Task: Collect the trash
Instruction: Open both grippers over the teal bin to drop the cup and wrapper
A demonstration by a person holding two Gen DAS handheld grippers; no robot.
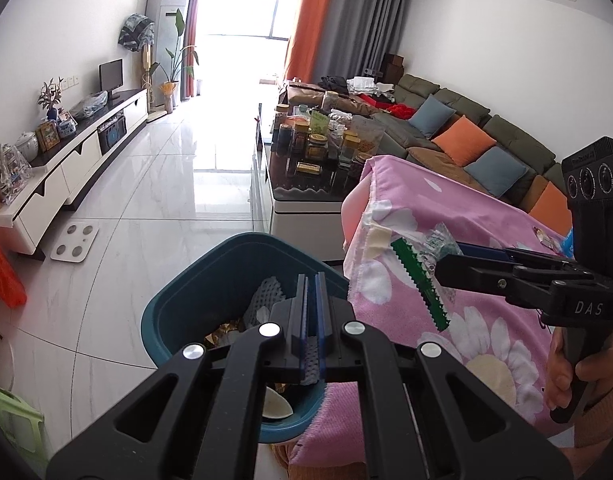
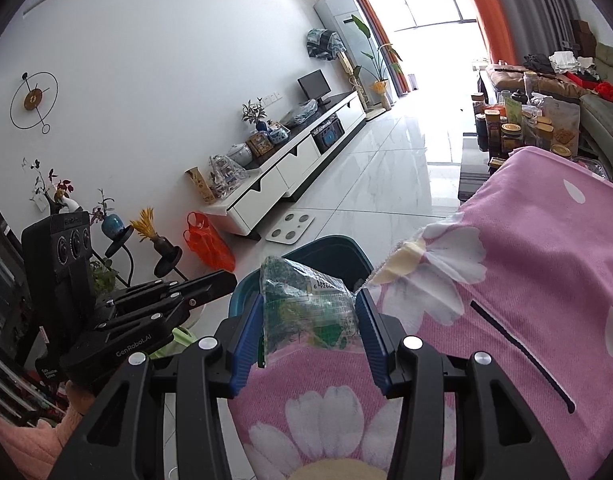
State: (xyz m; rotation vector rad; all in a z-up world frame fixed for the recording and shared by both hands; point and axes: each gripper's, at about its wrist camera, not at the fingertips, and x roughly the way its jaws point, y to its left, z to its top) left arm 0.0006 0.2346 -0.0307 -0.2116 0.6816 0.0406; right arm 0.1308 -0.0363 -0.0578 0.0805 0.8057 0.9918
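Blue ribbed pads on my right gripper [image 2: 309,330] press both sides of a crinkled clear-and-green wrapper [image 2: 306,300], so that claw is closed on the wrapper at a middling width; the wrapper sticks up past the fingertips, a printed barcode showing near its top; in the left wrist view the same wrapper [image 1: 420,268] juts leftward from the gripper's tips, its green saw-toothed edge hanging over the cloth; my right hand [image 1: 574,364] grips the handle at the right edge of that view. My left gripper [image 1: 311,308] has its two blue pads drawn together to a thin slit, with a bit of white mesh showing low between the fingers; whether it is pinched there or only seen behind them I cannot tell. Directly beyond those closed fingers sits the teal bin [image 1: 186,304], on the floor just left of the pink flowered cloth [image 1: 486,240]; inside it lie white foam netting, a gold scrap and a pale curved piece; the wrapper is held above the cloth, just right of the bin's rim and not yet inside. Farther off a white scale [image 1: 75,242] lies on the pale tiled floor; a long white TV cabinet [image 1: 86,160] runs along the left wall; a dark-topped coffee table [image 1: 306,188] crowded with jars stands beyond the cloth; a sofa [image 1: 466,136] with orange and blue cushions lines the far right.
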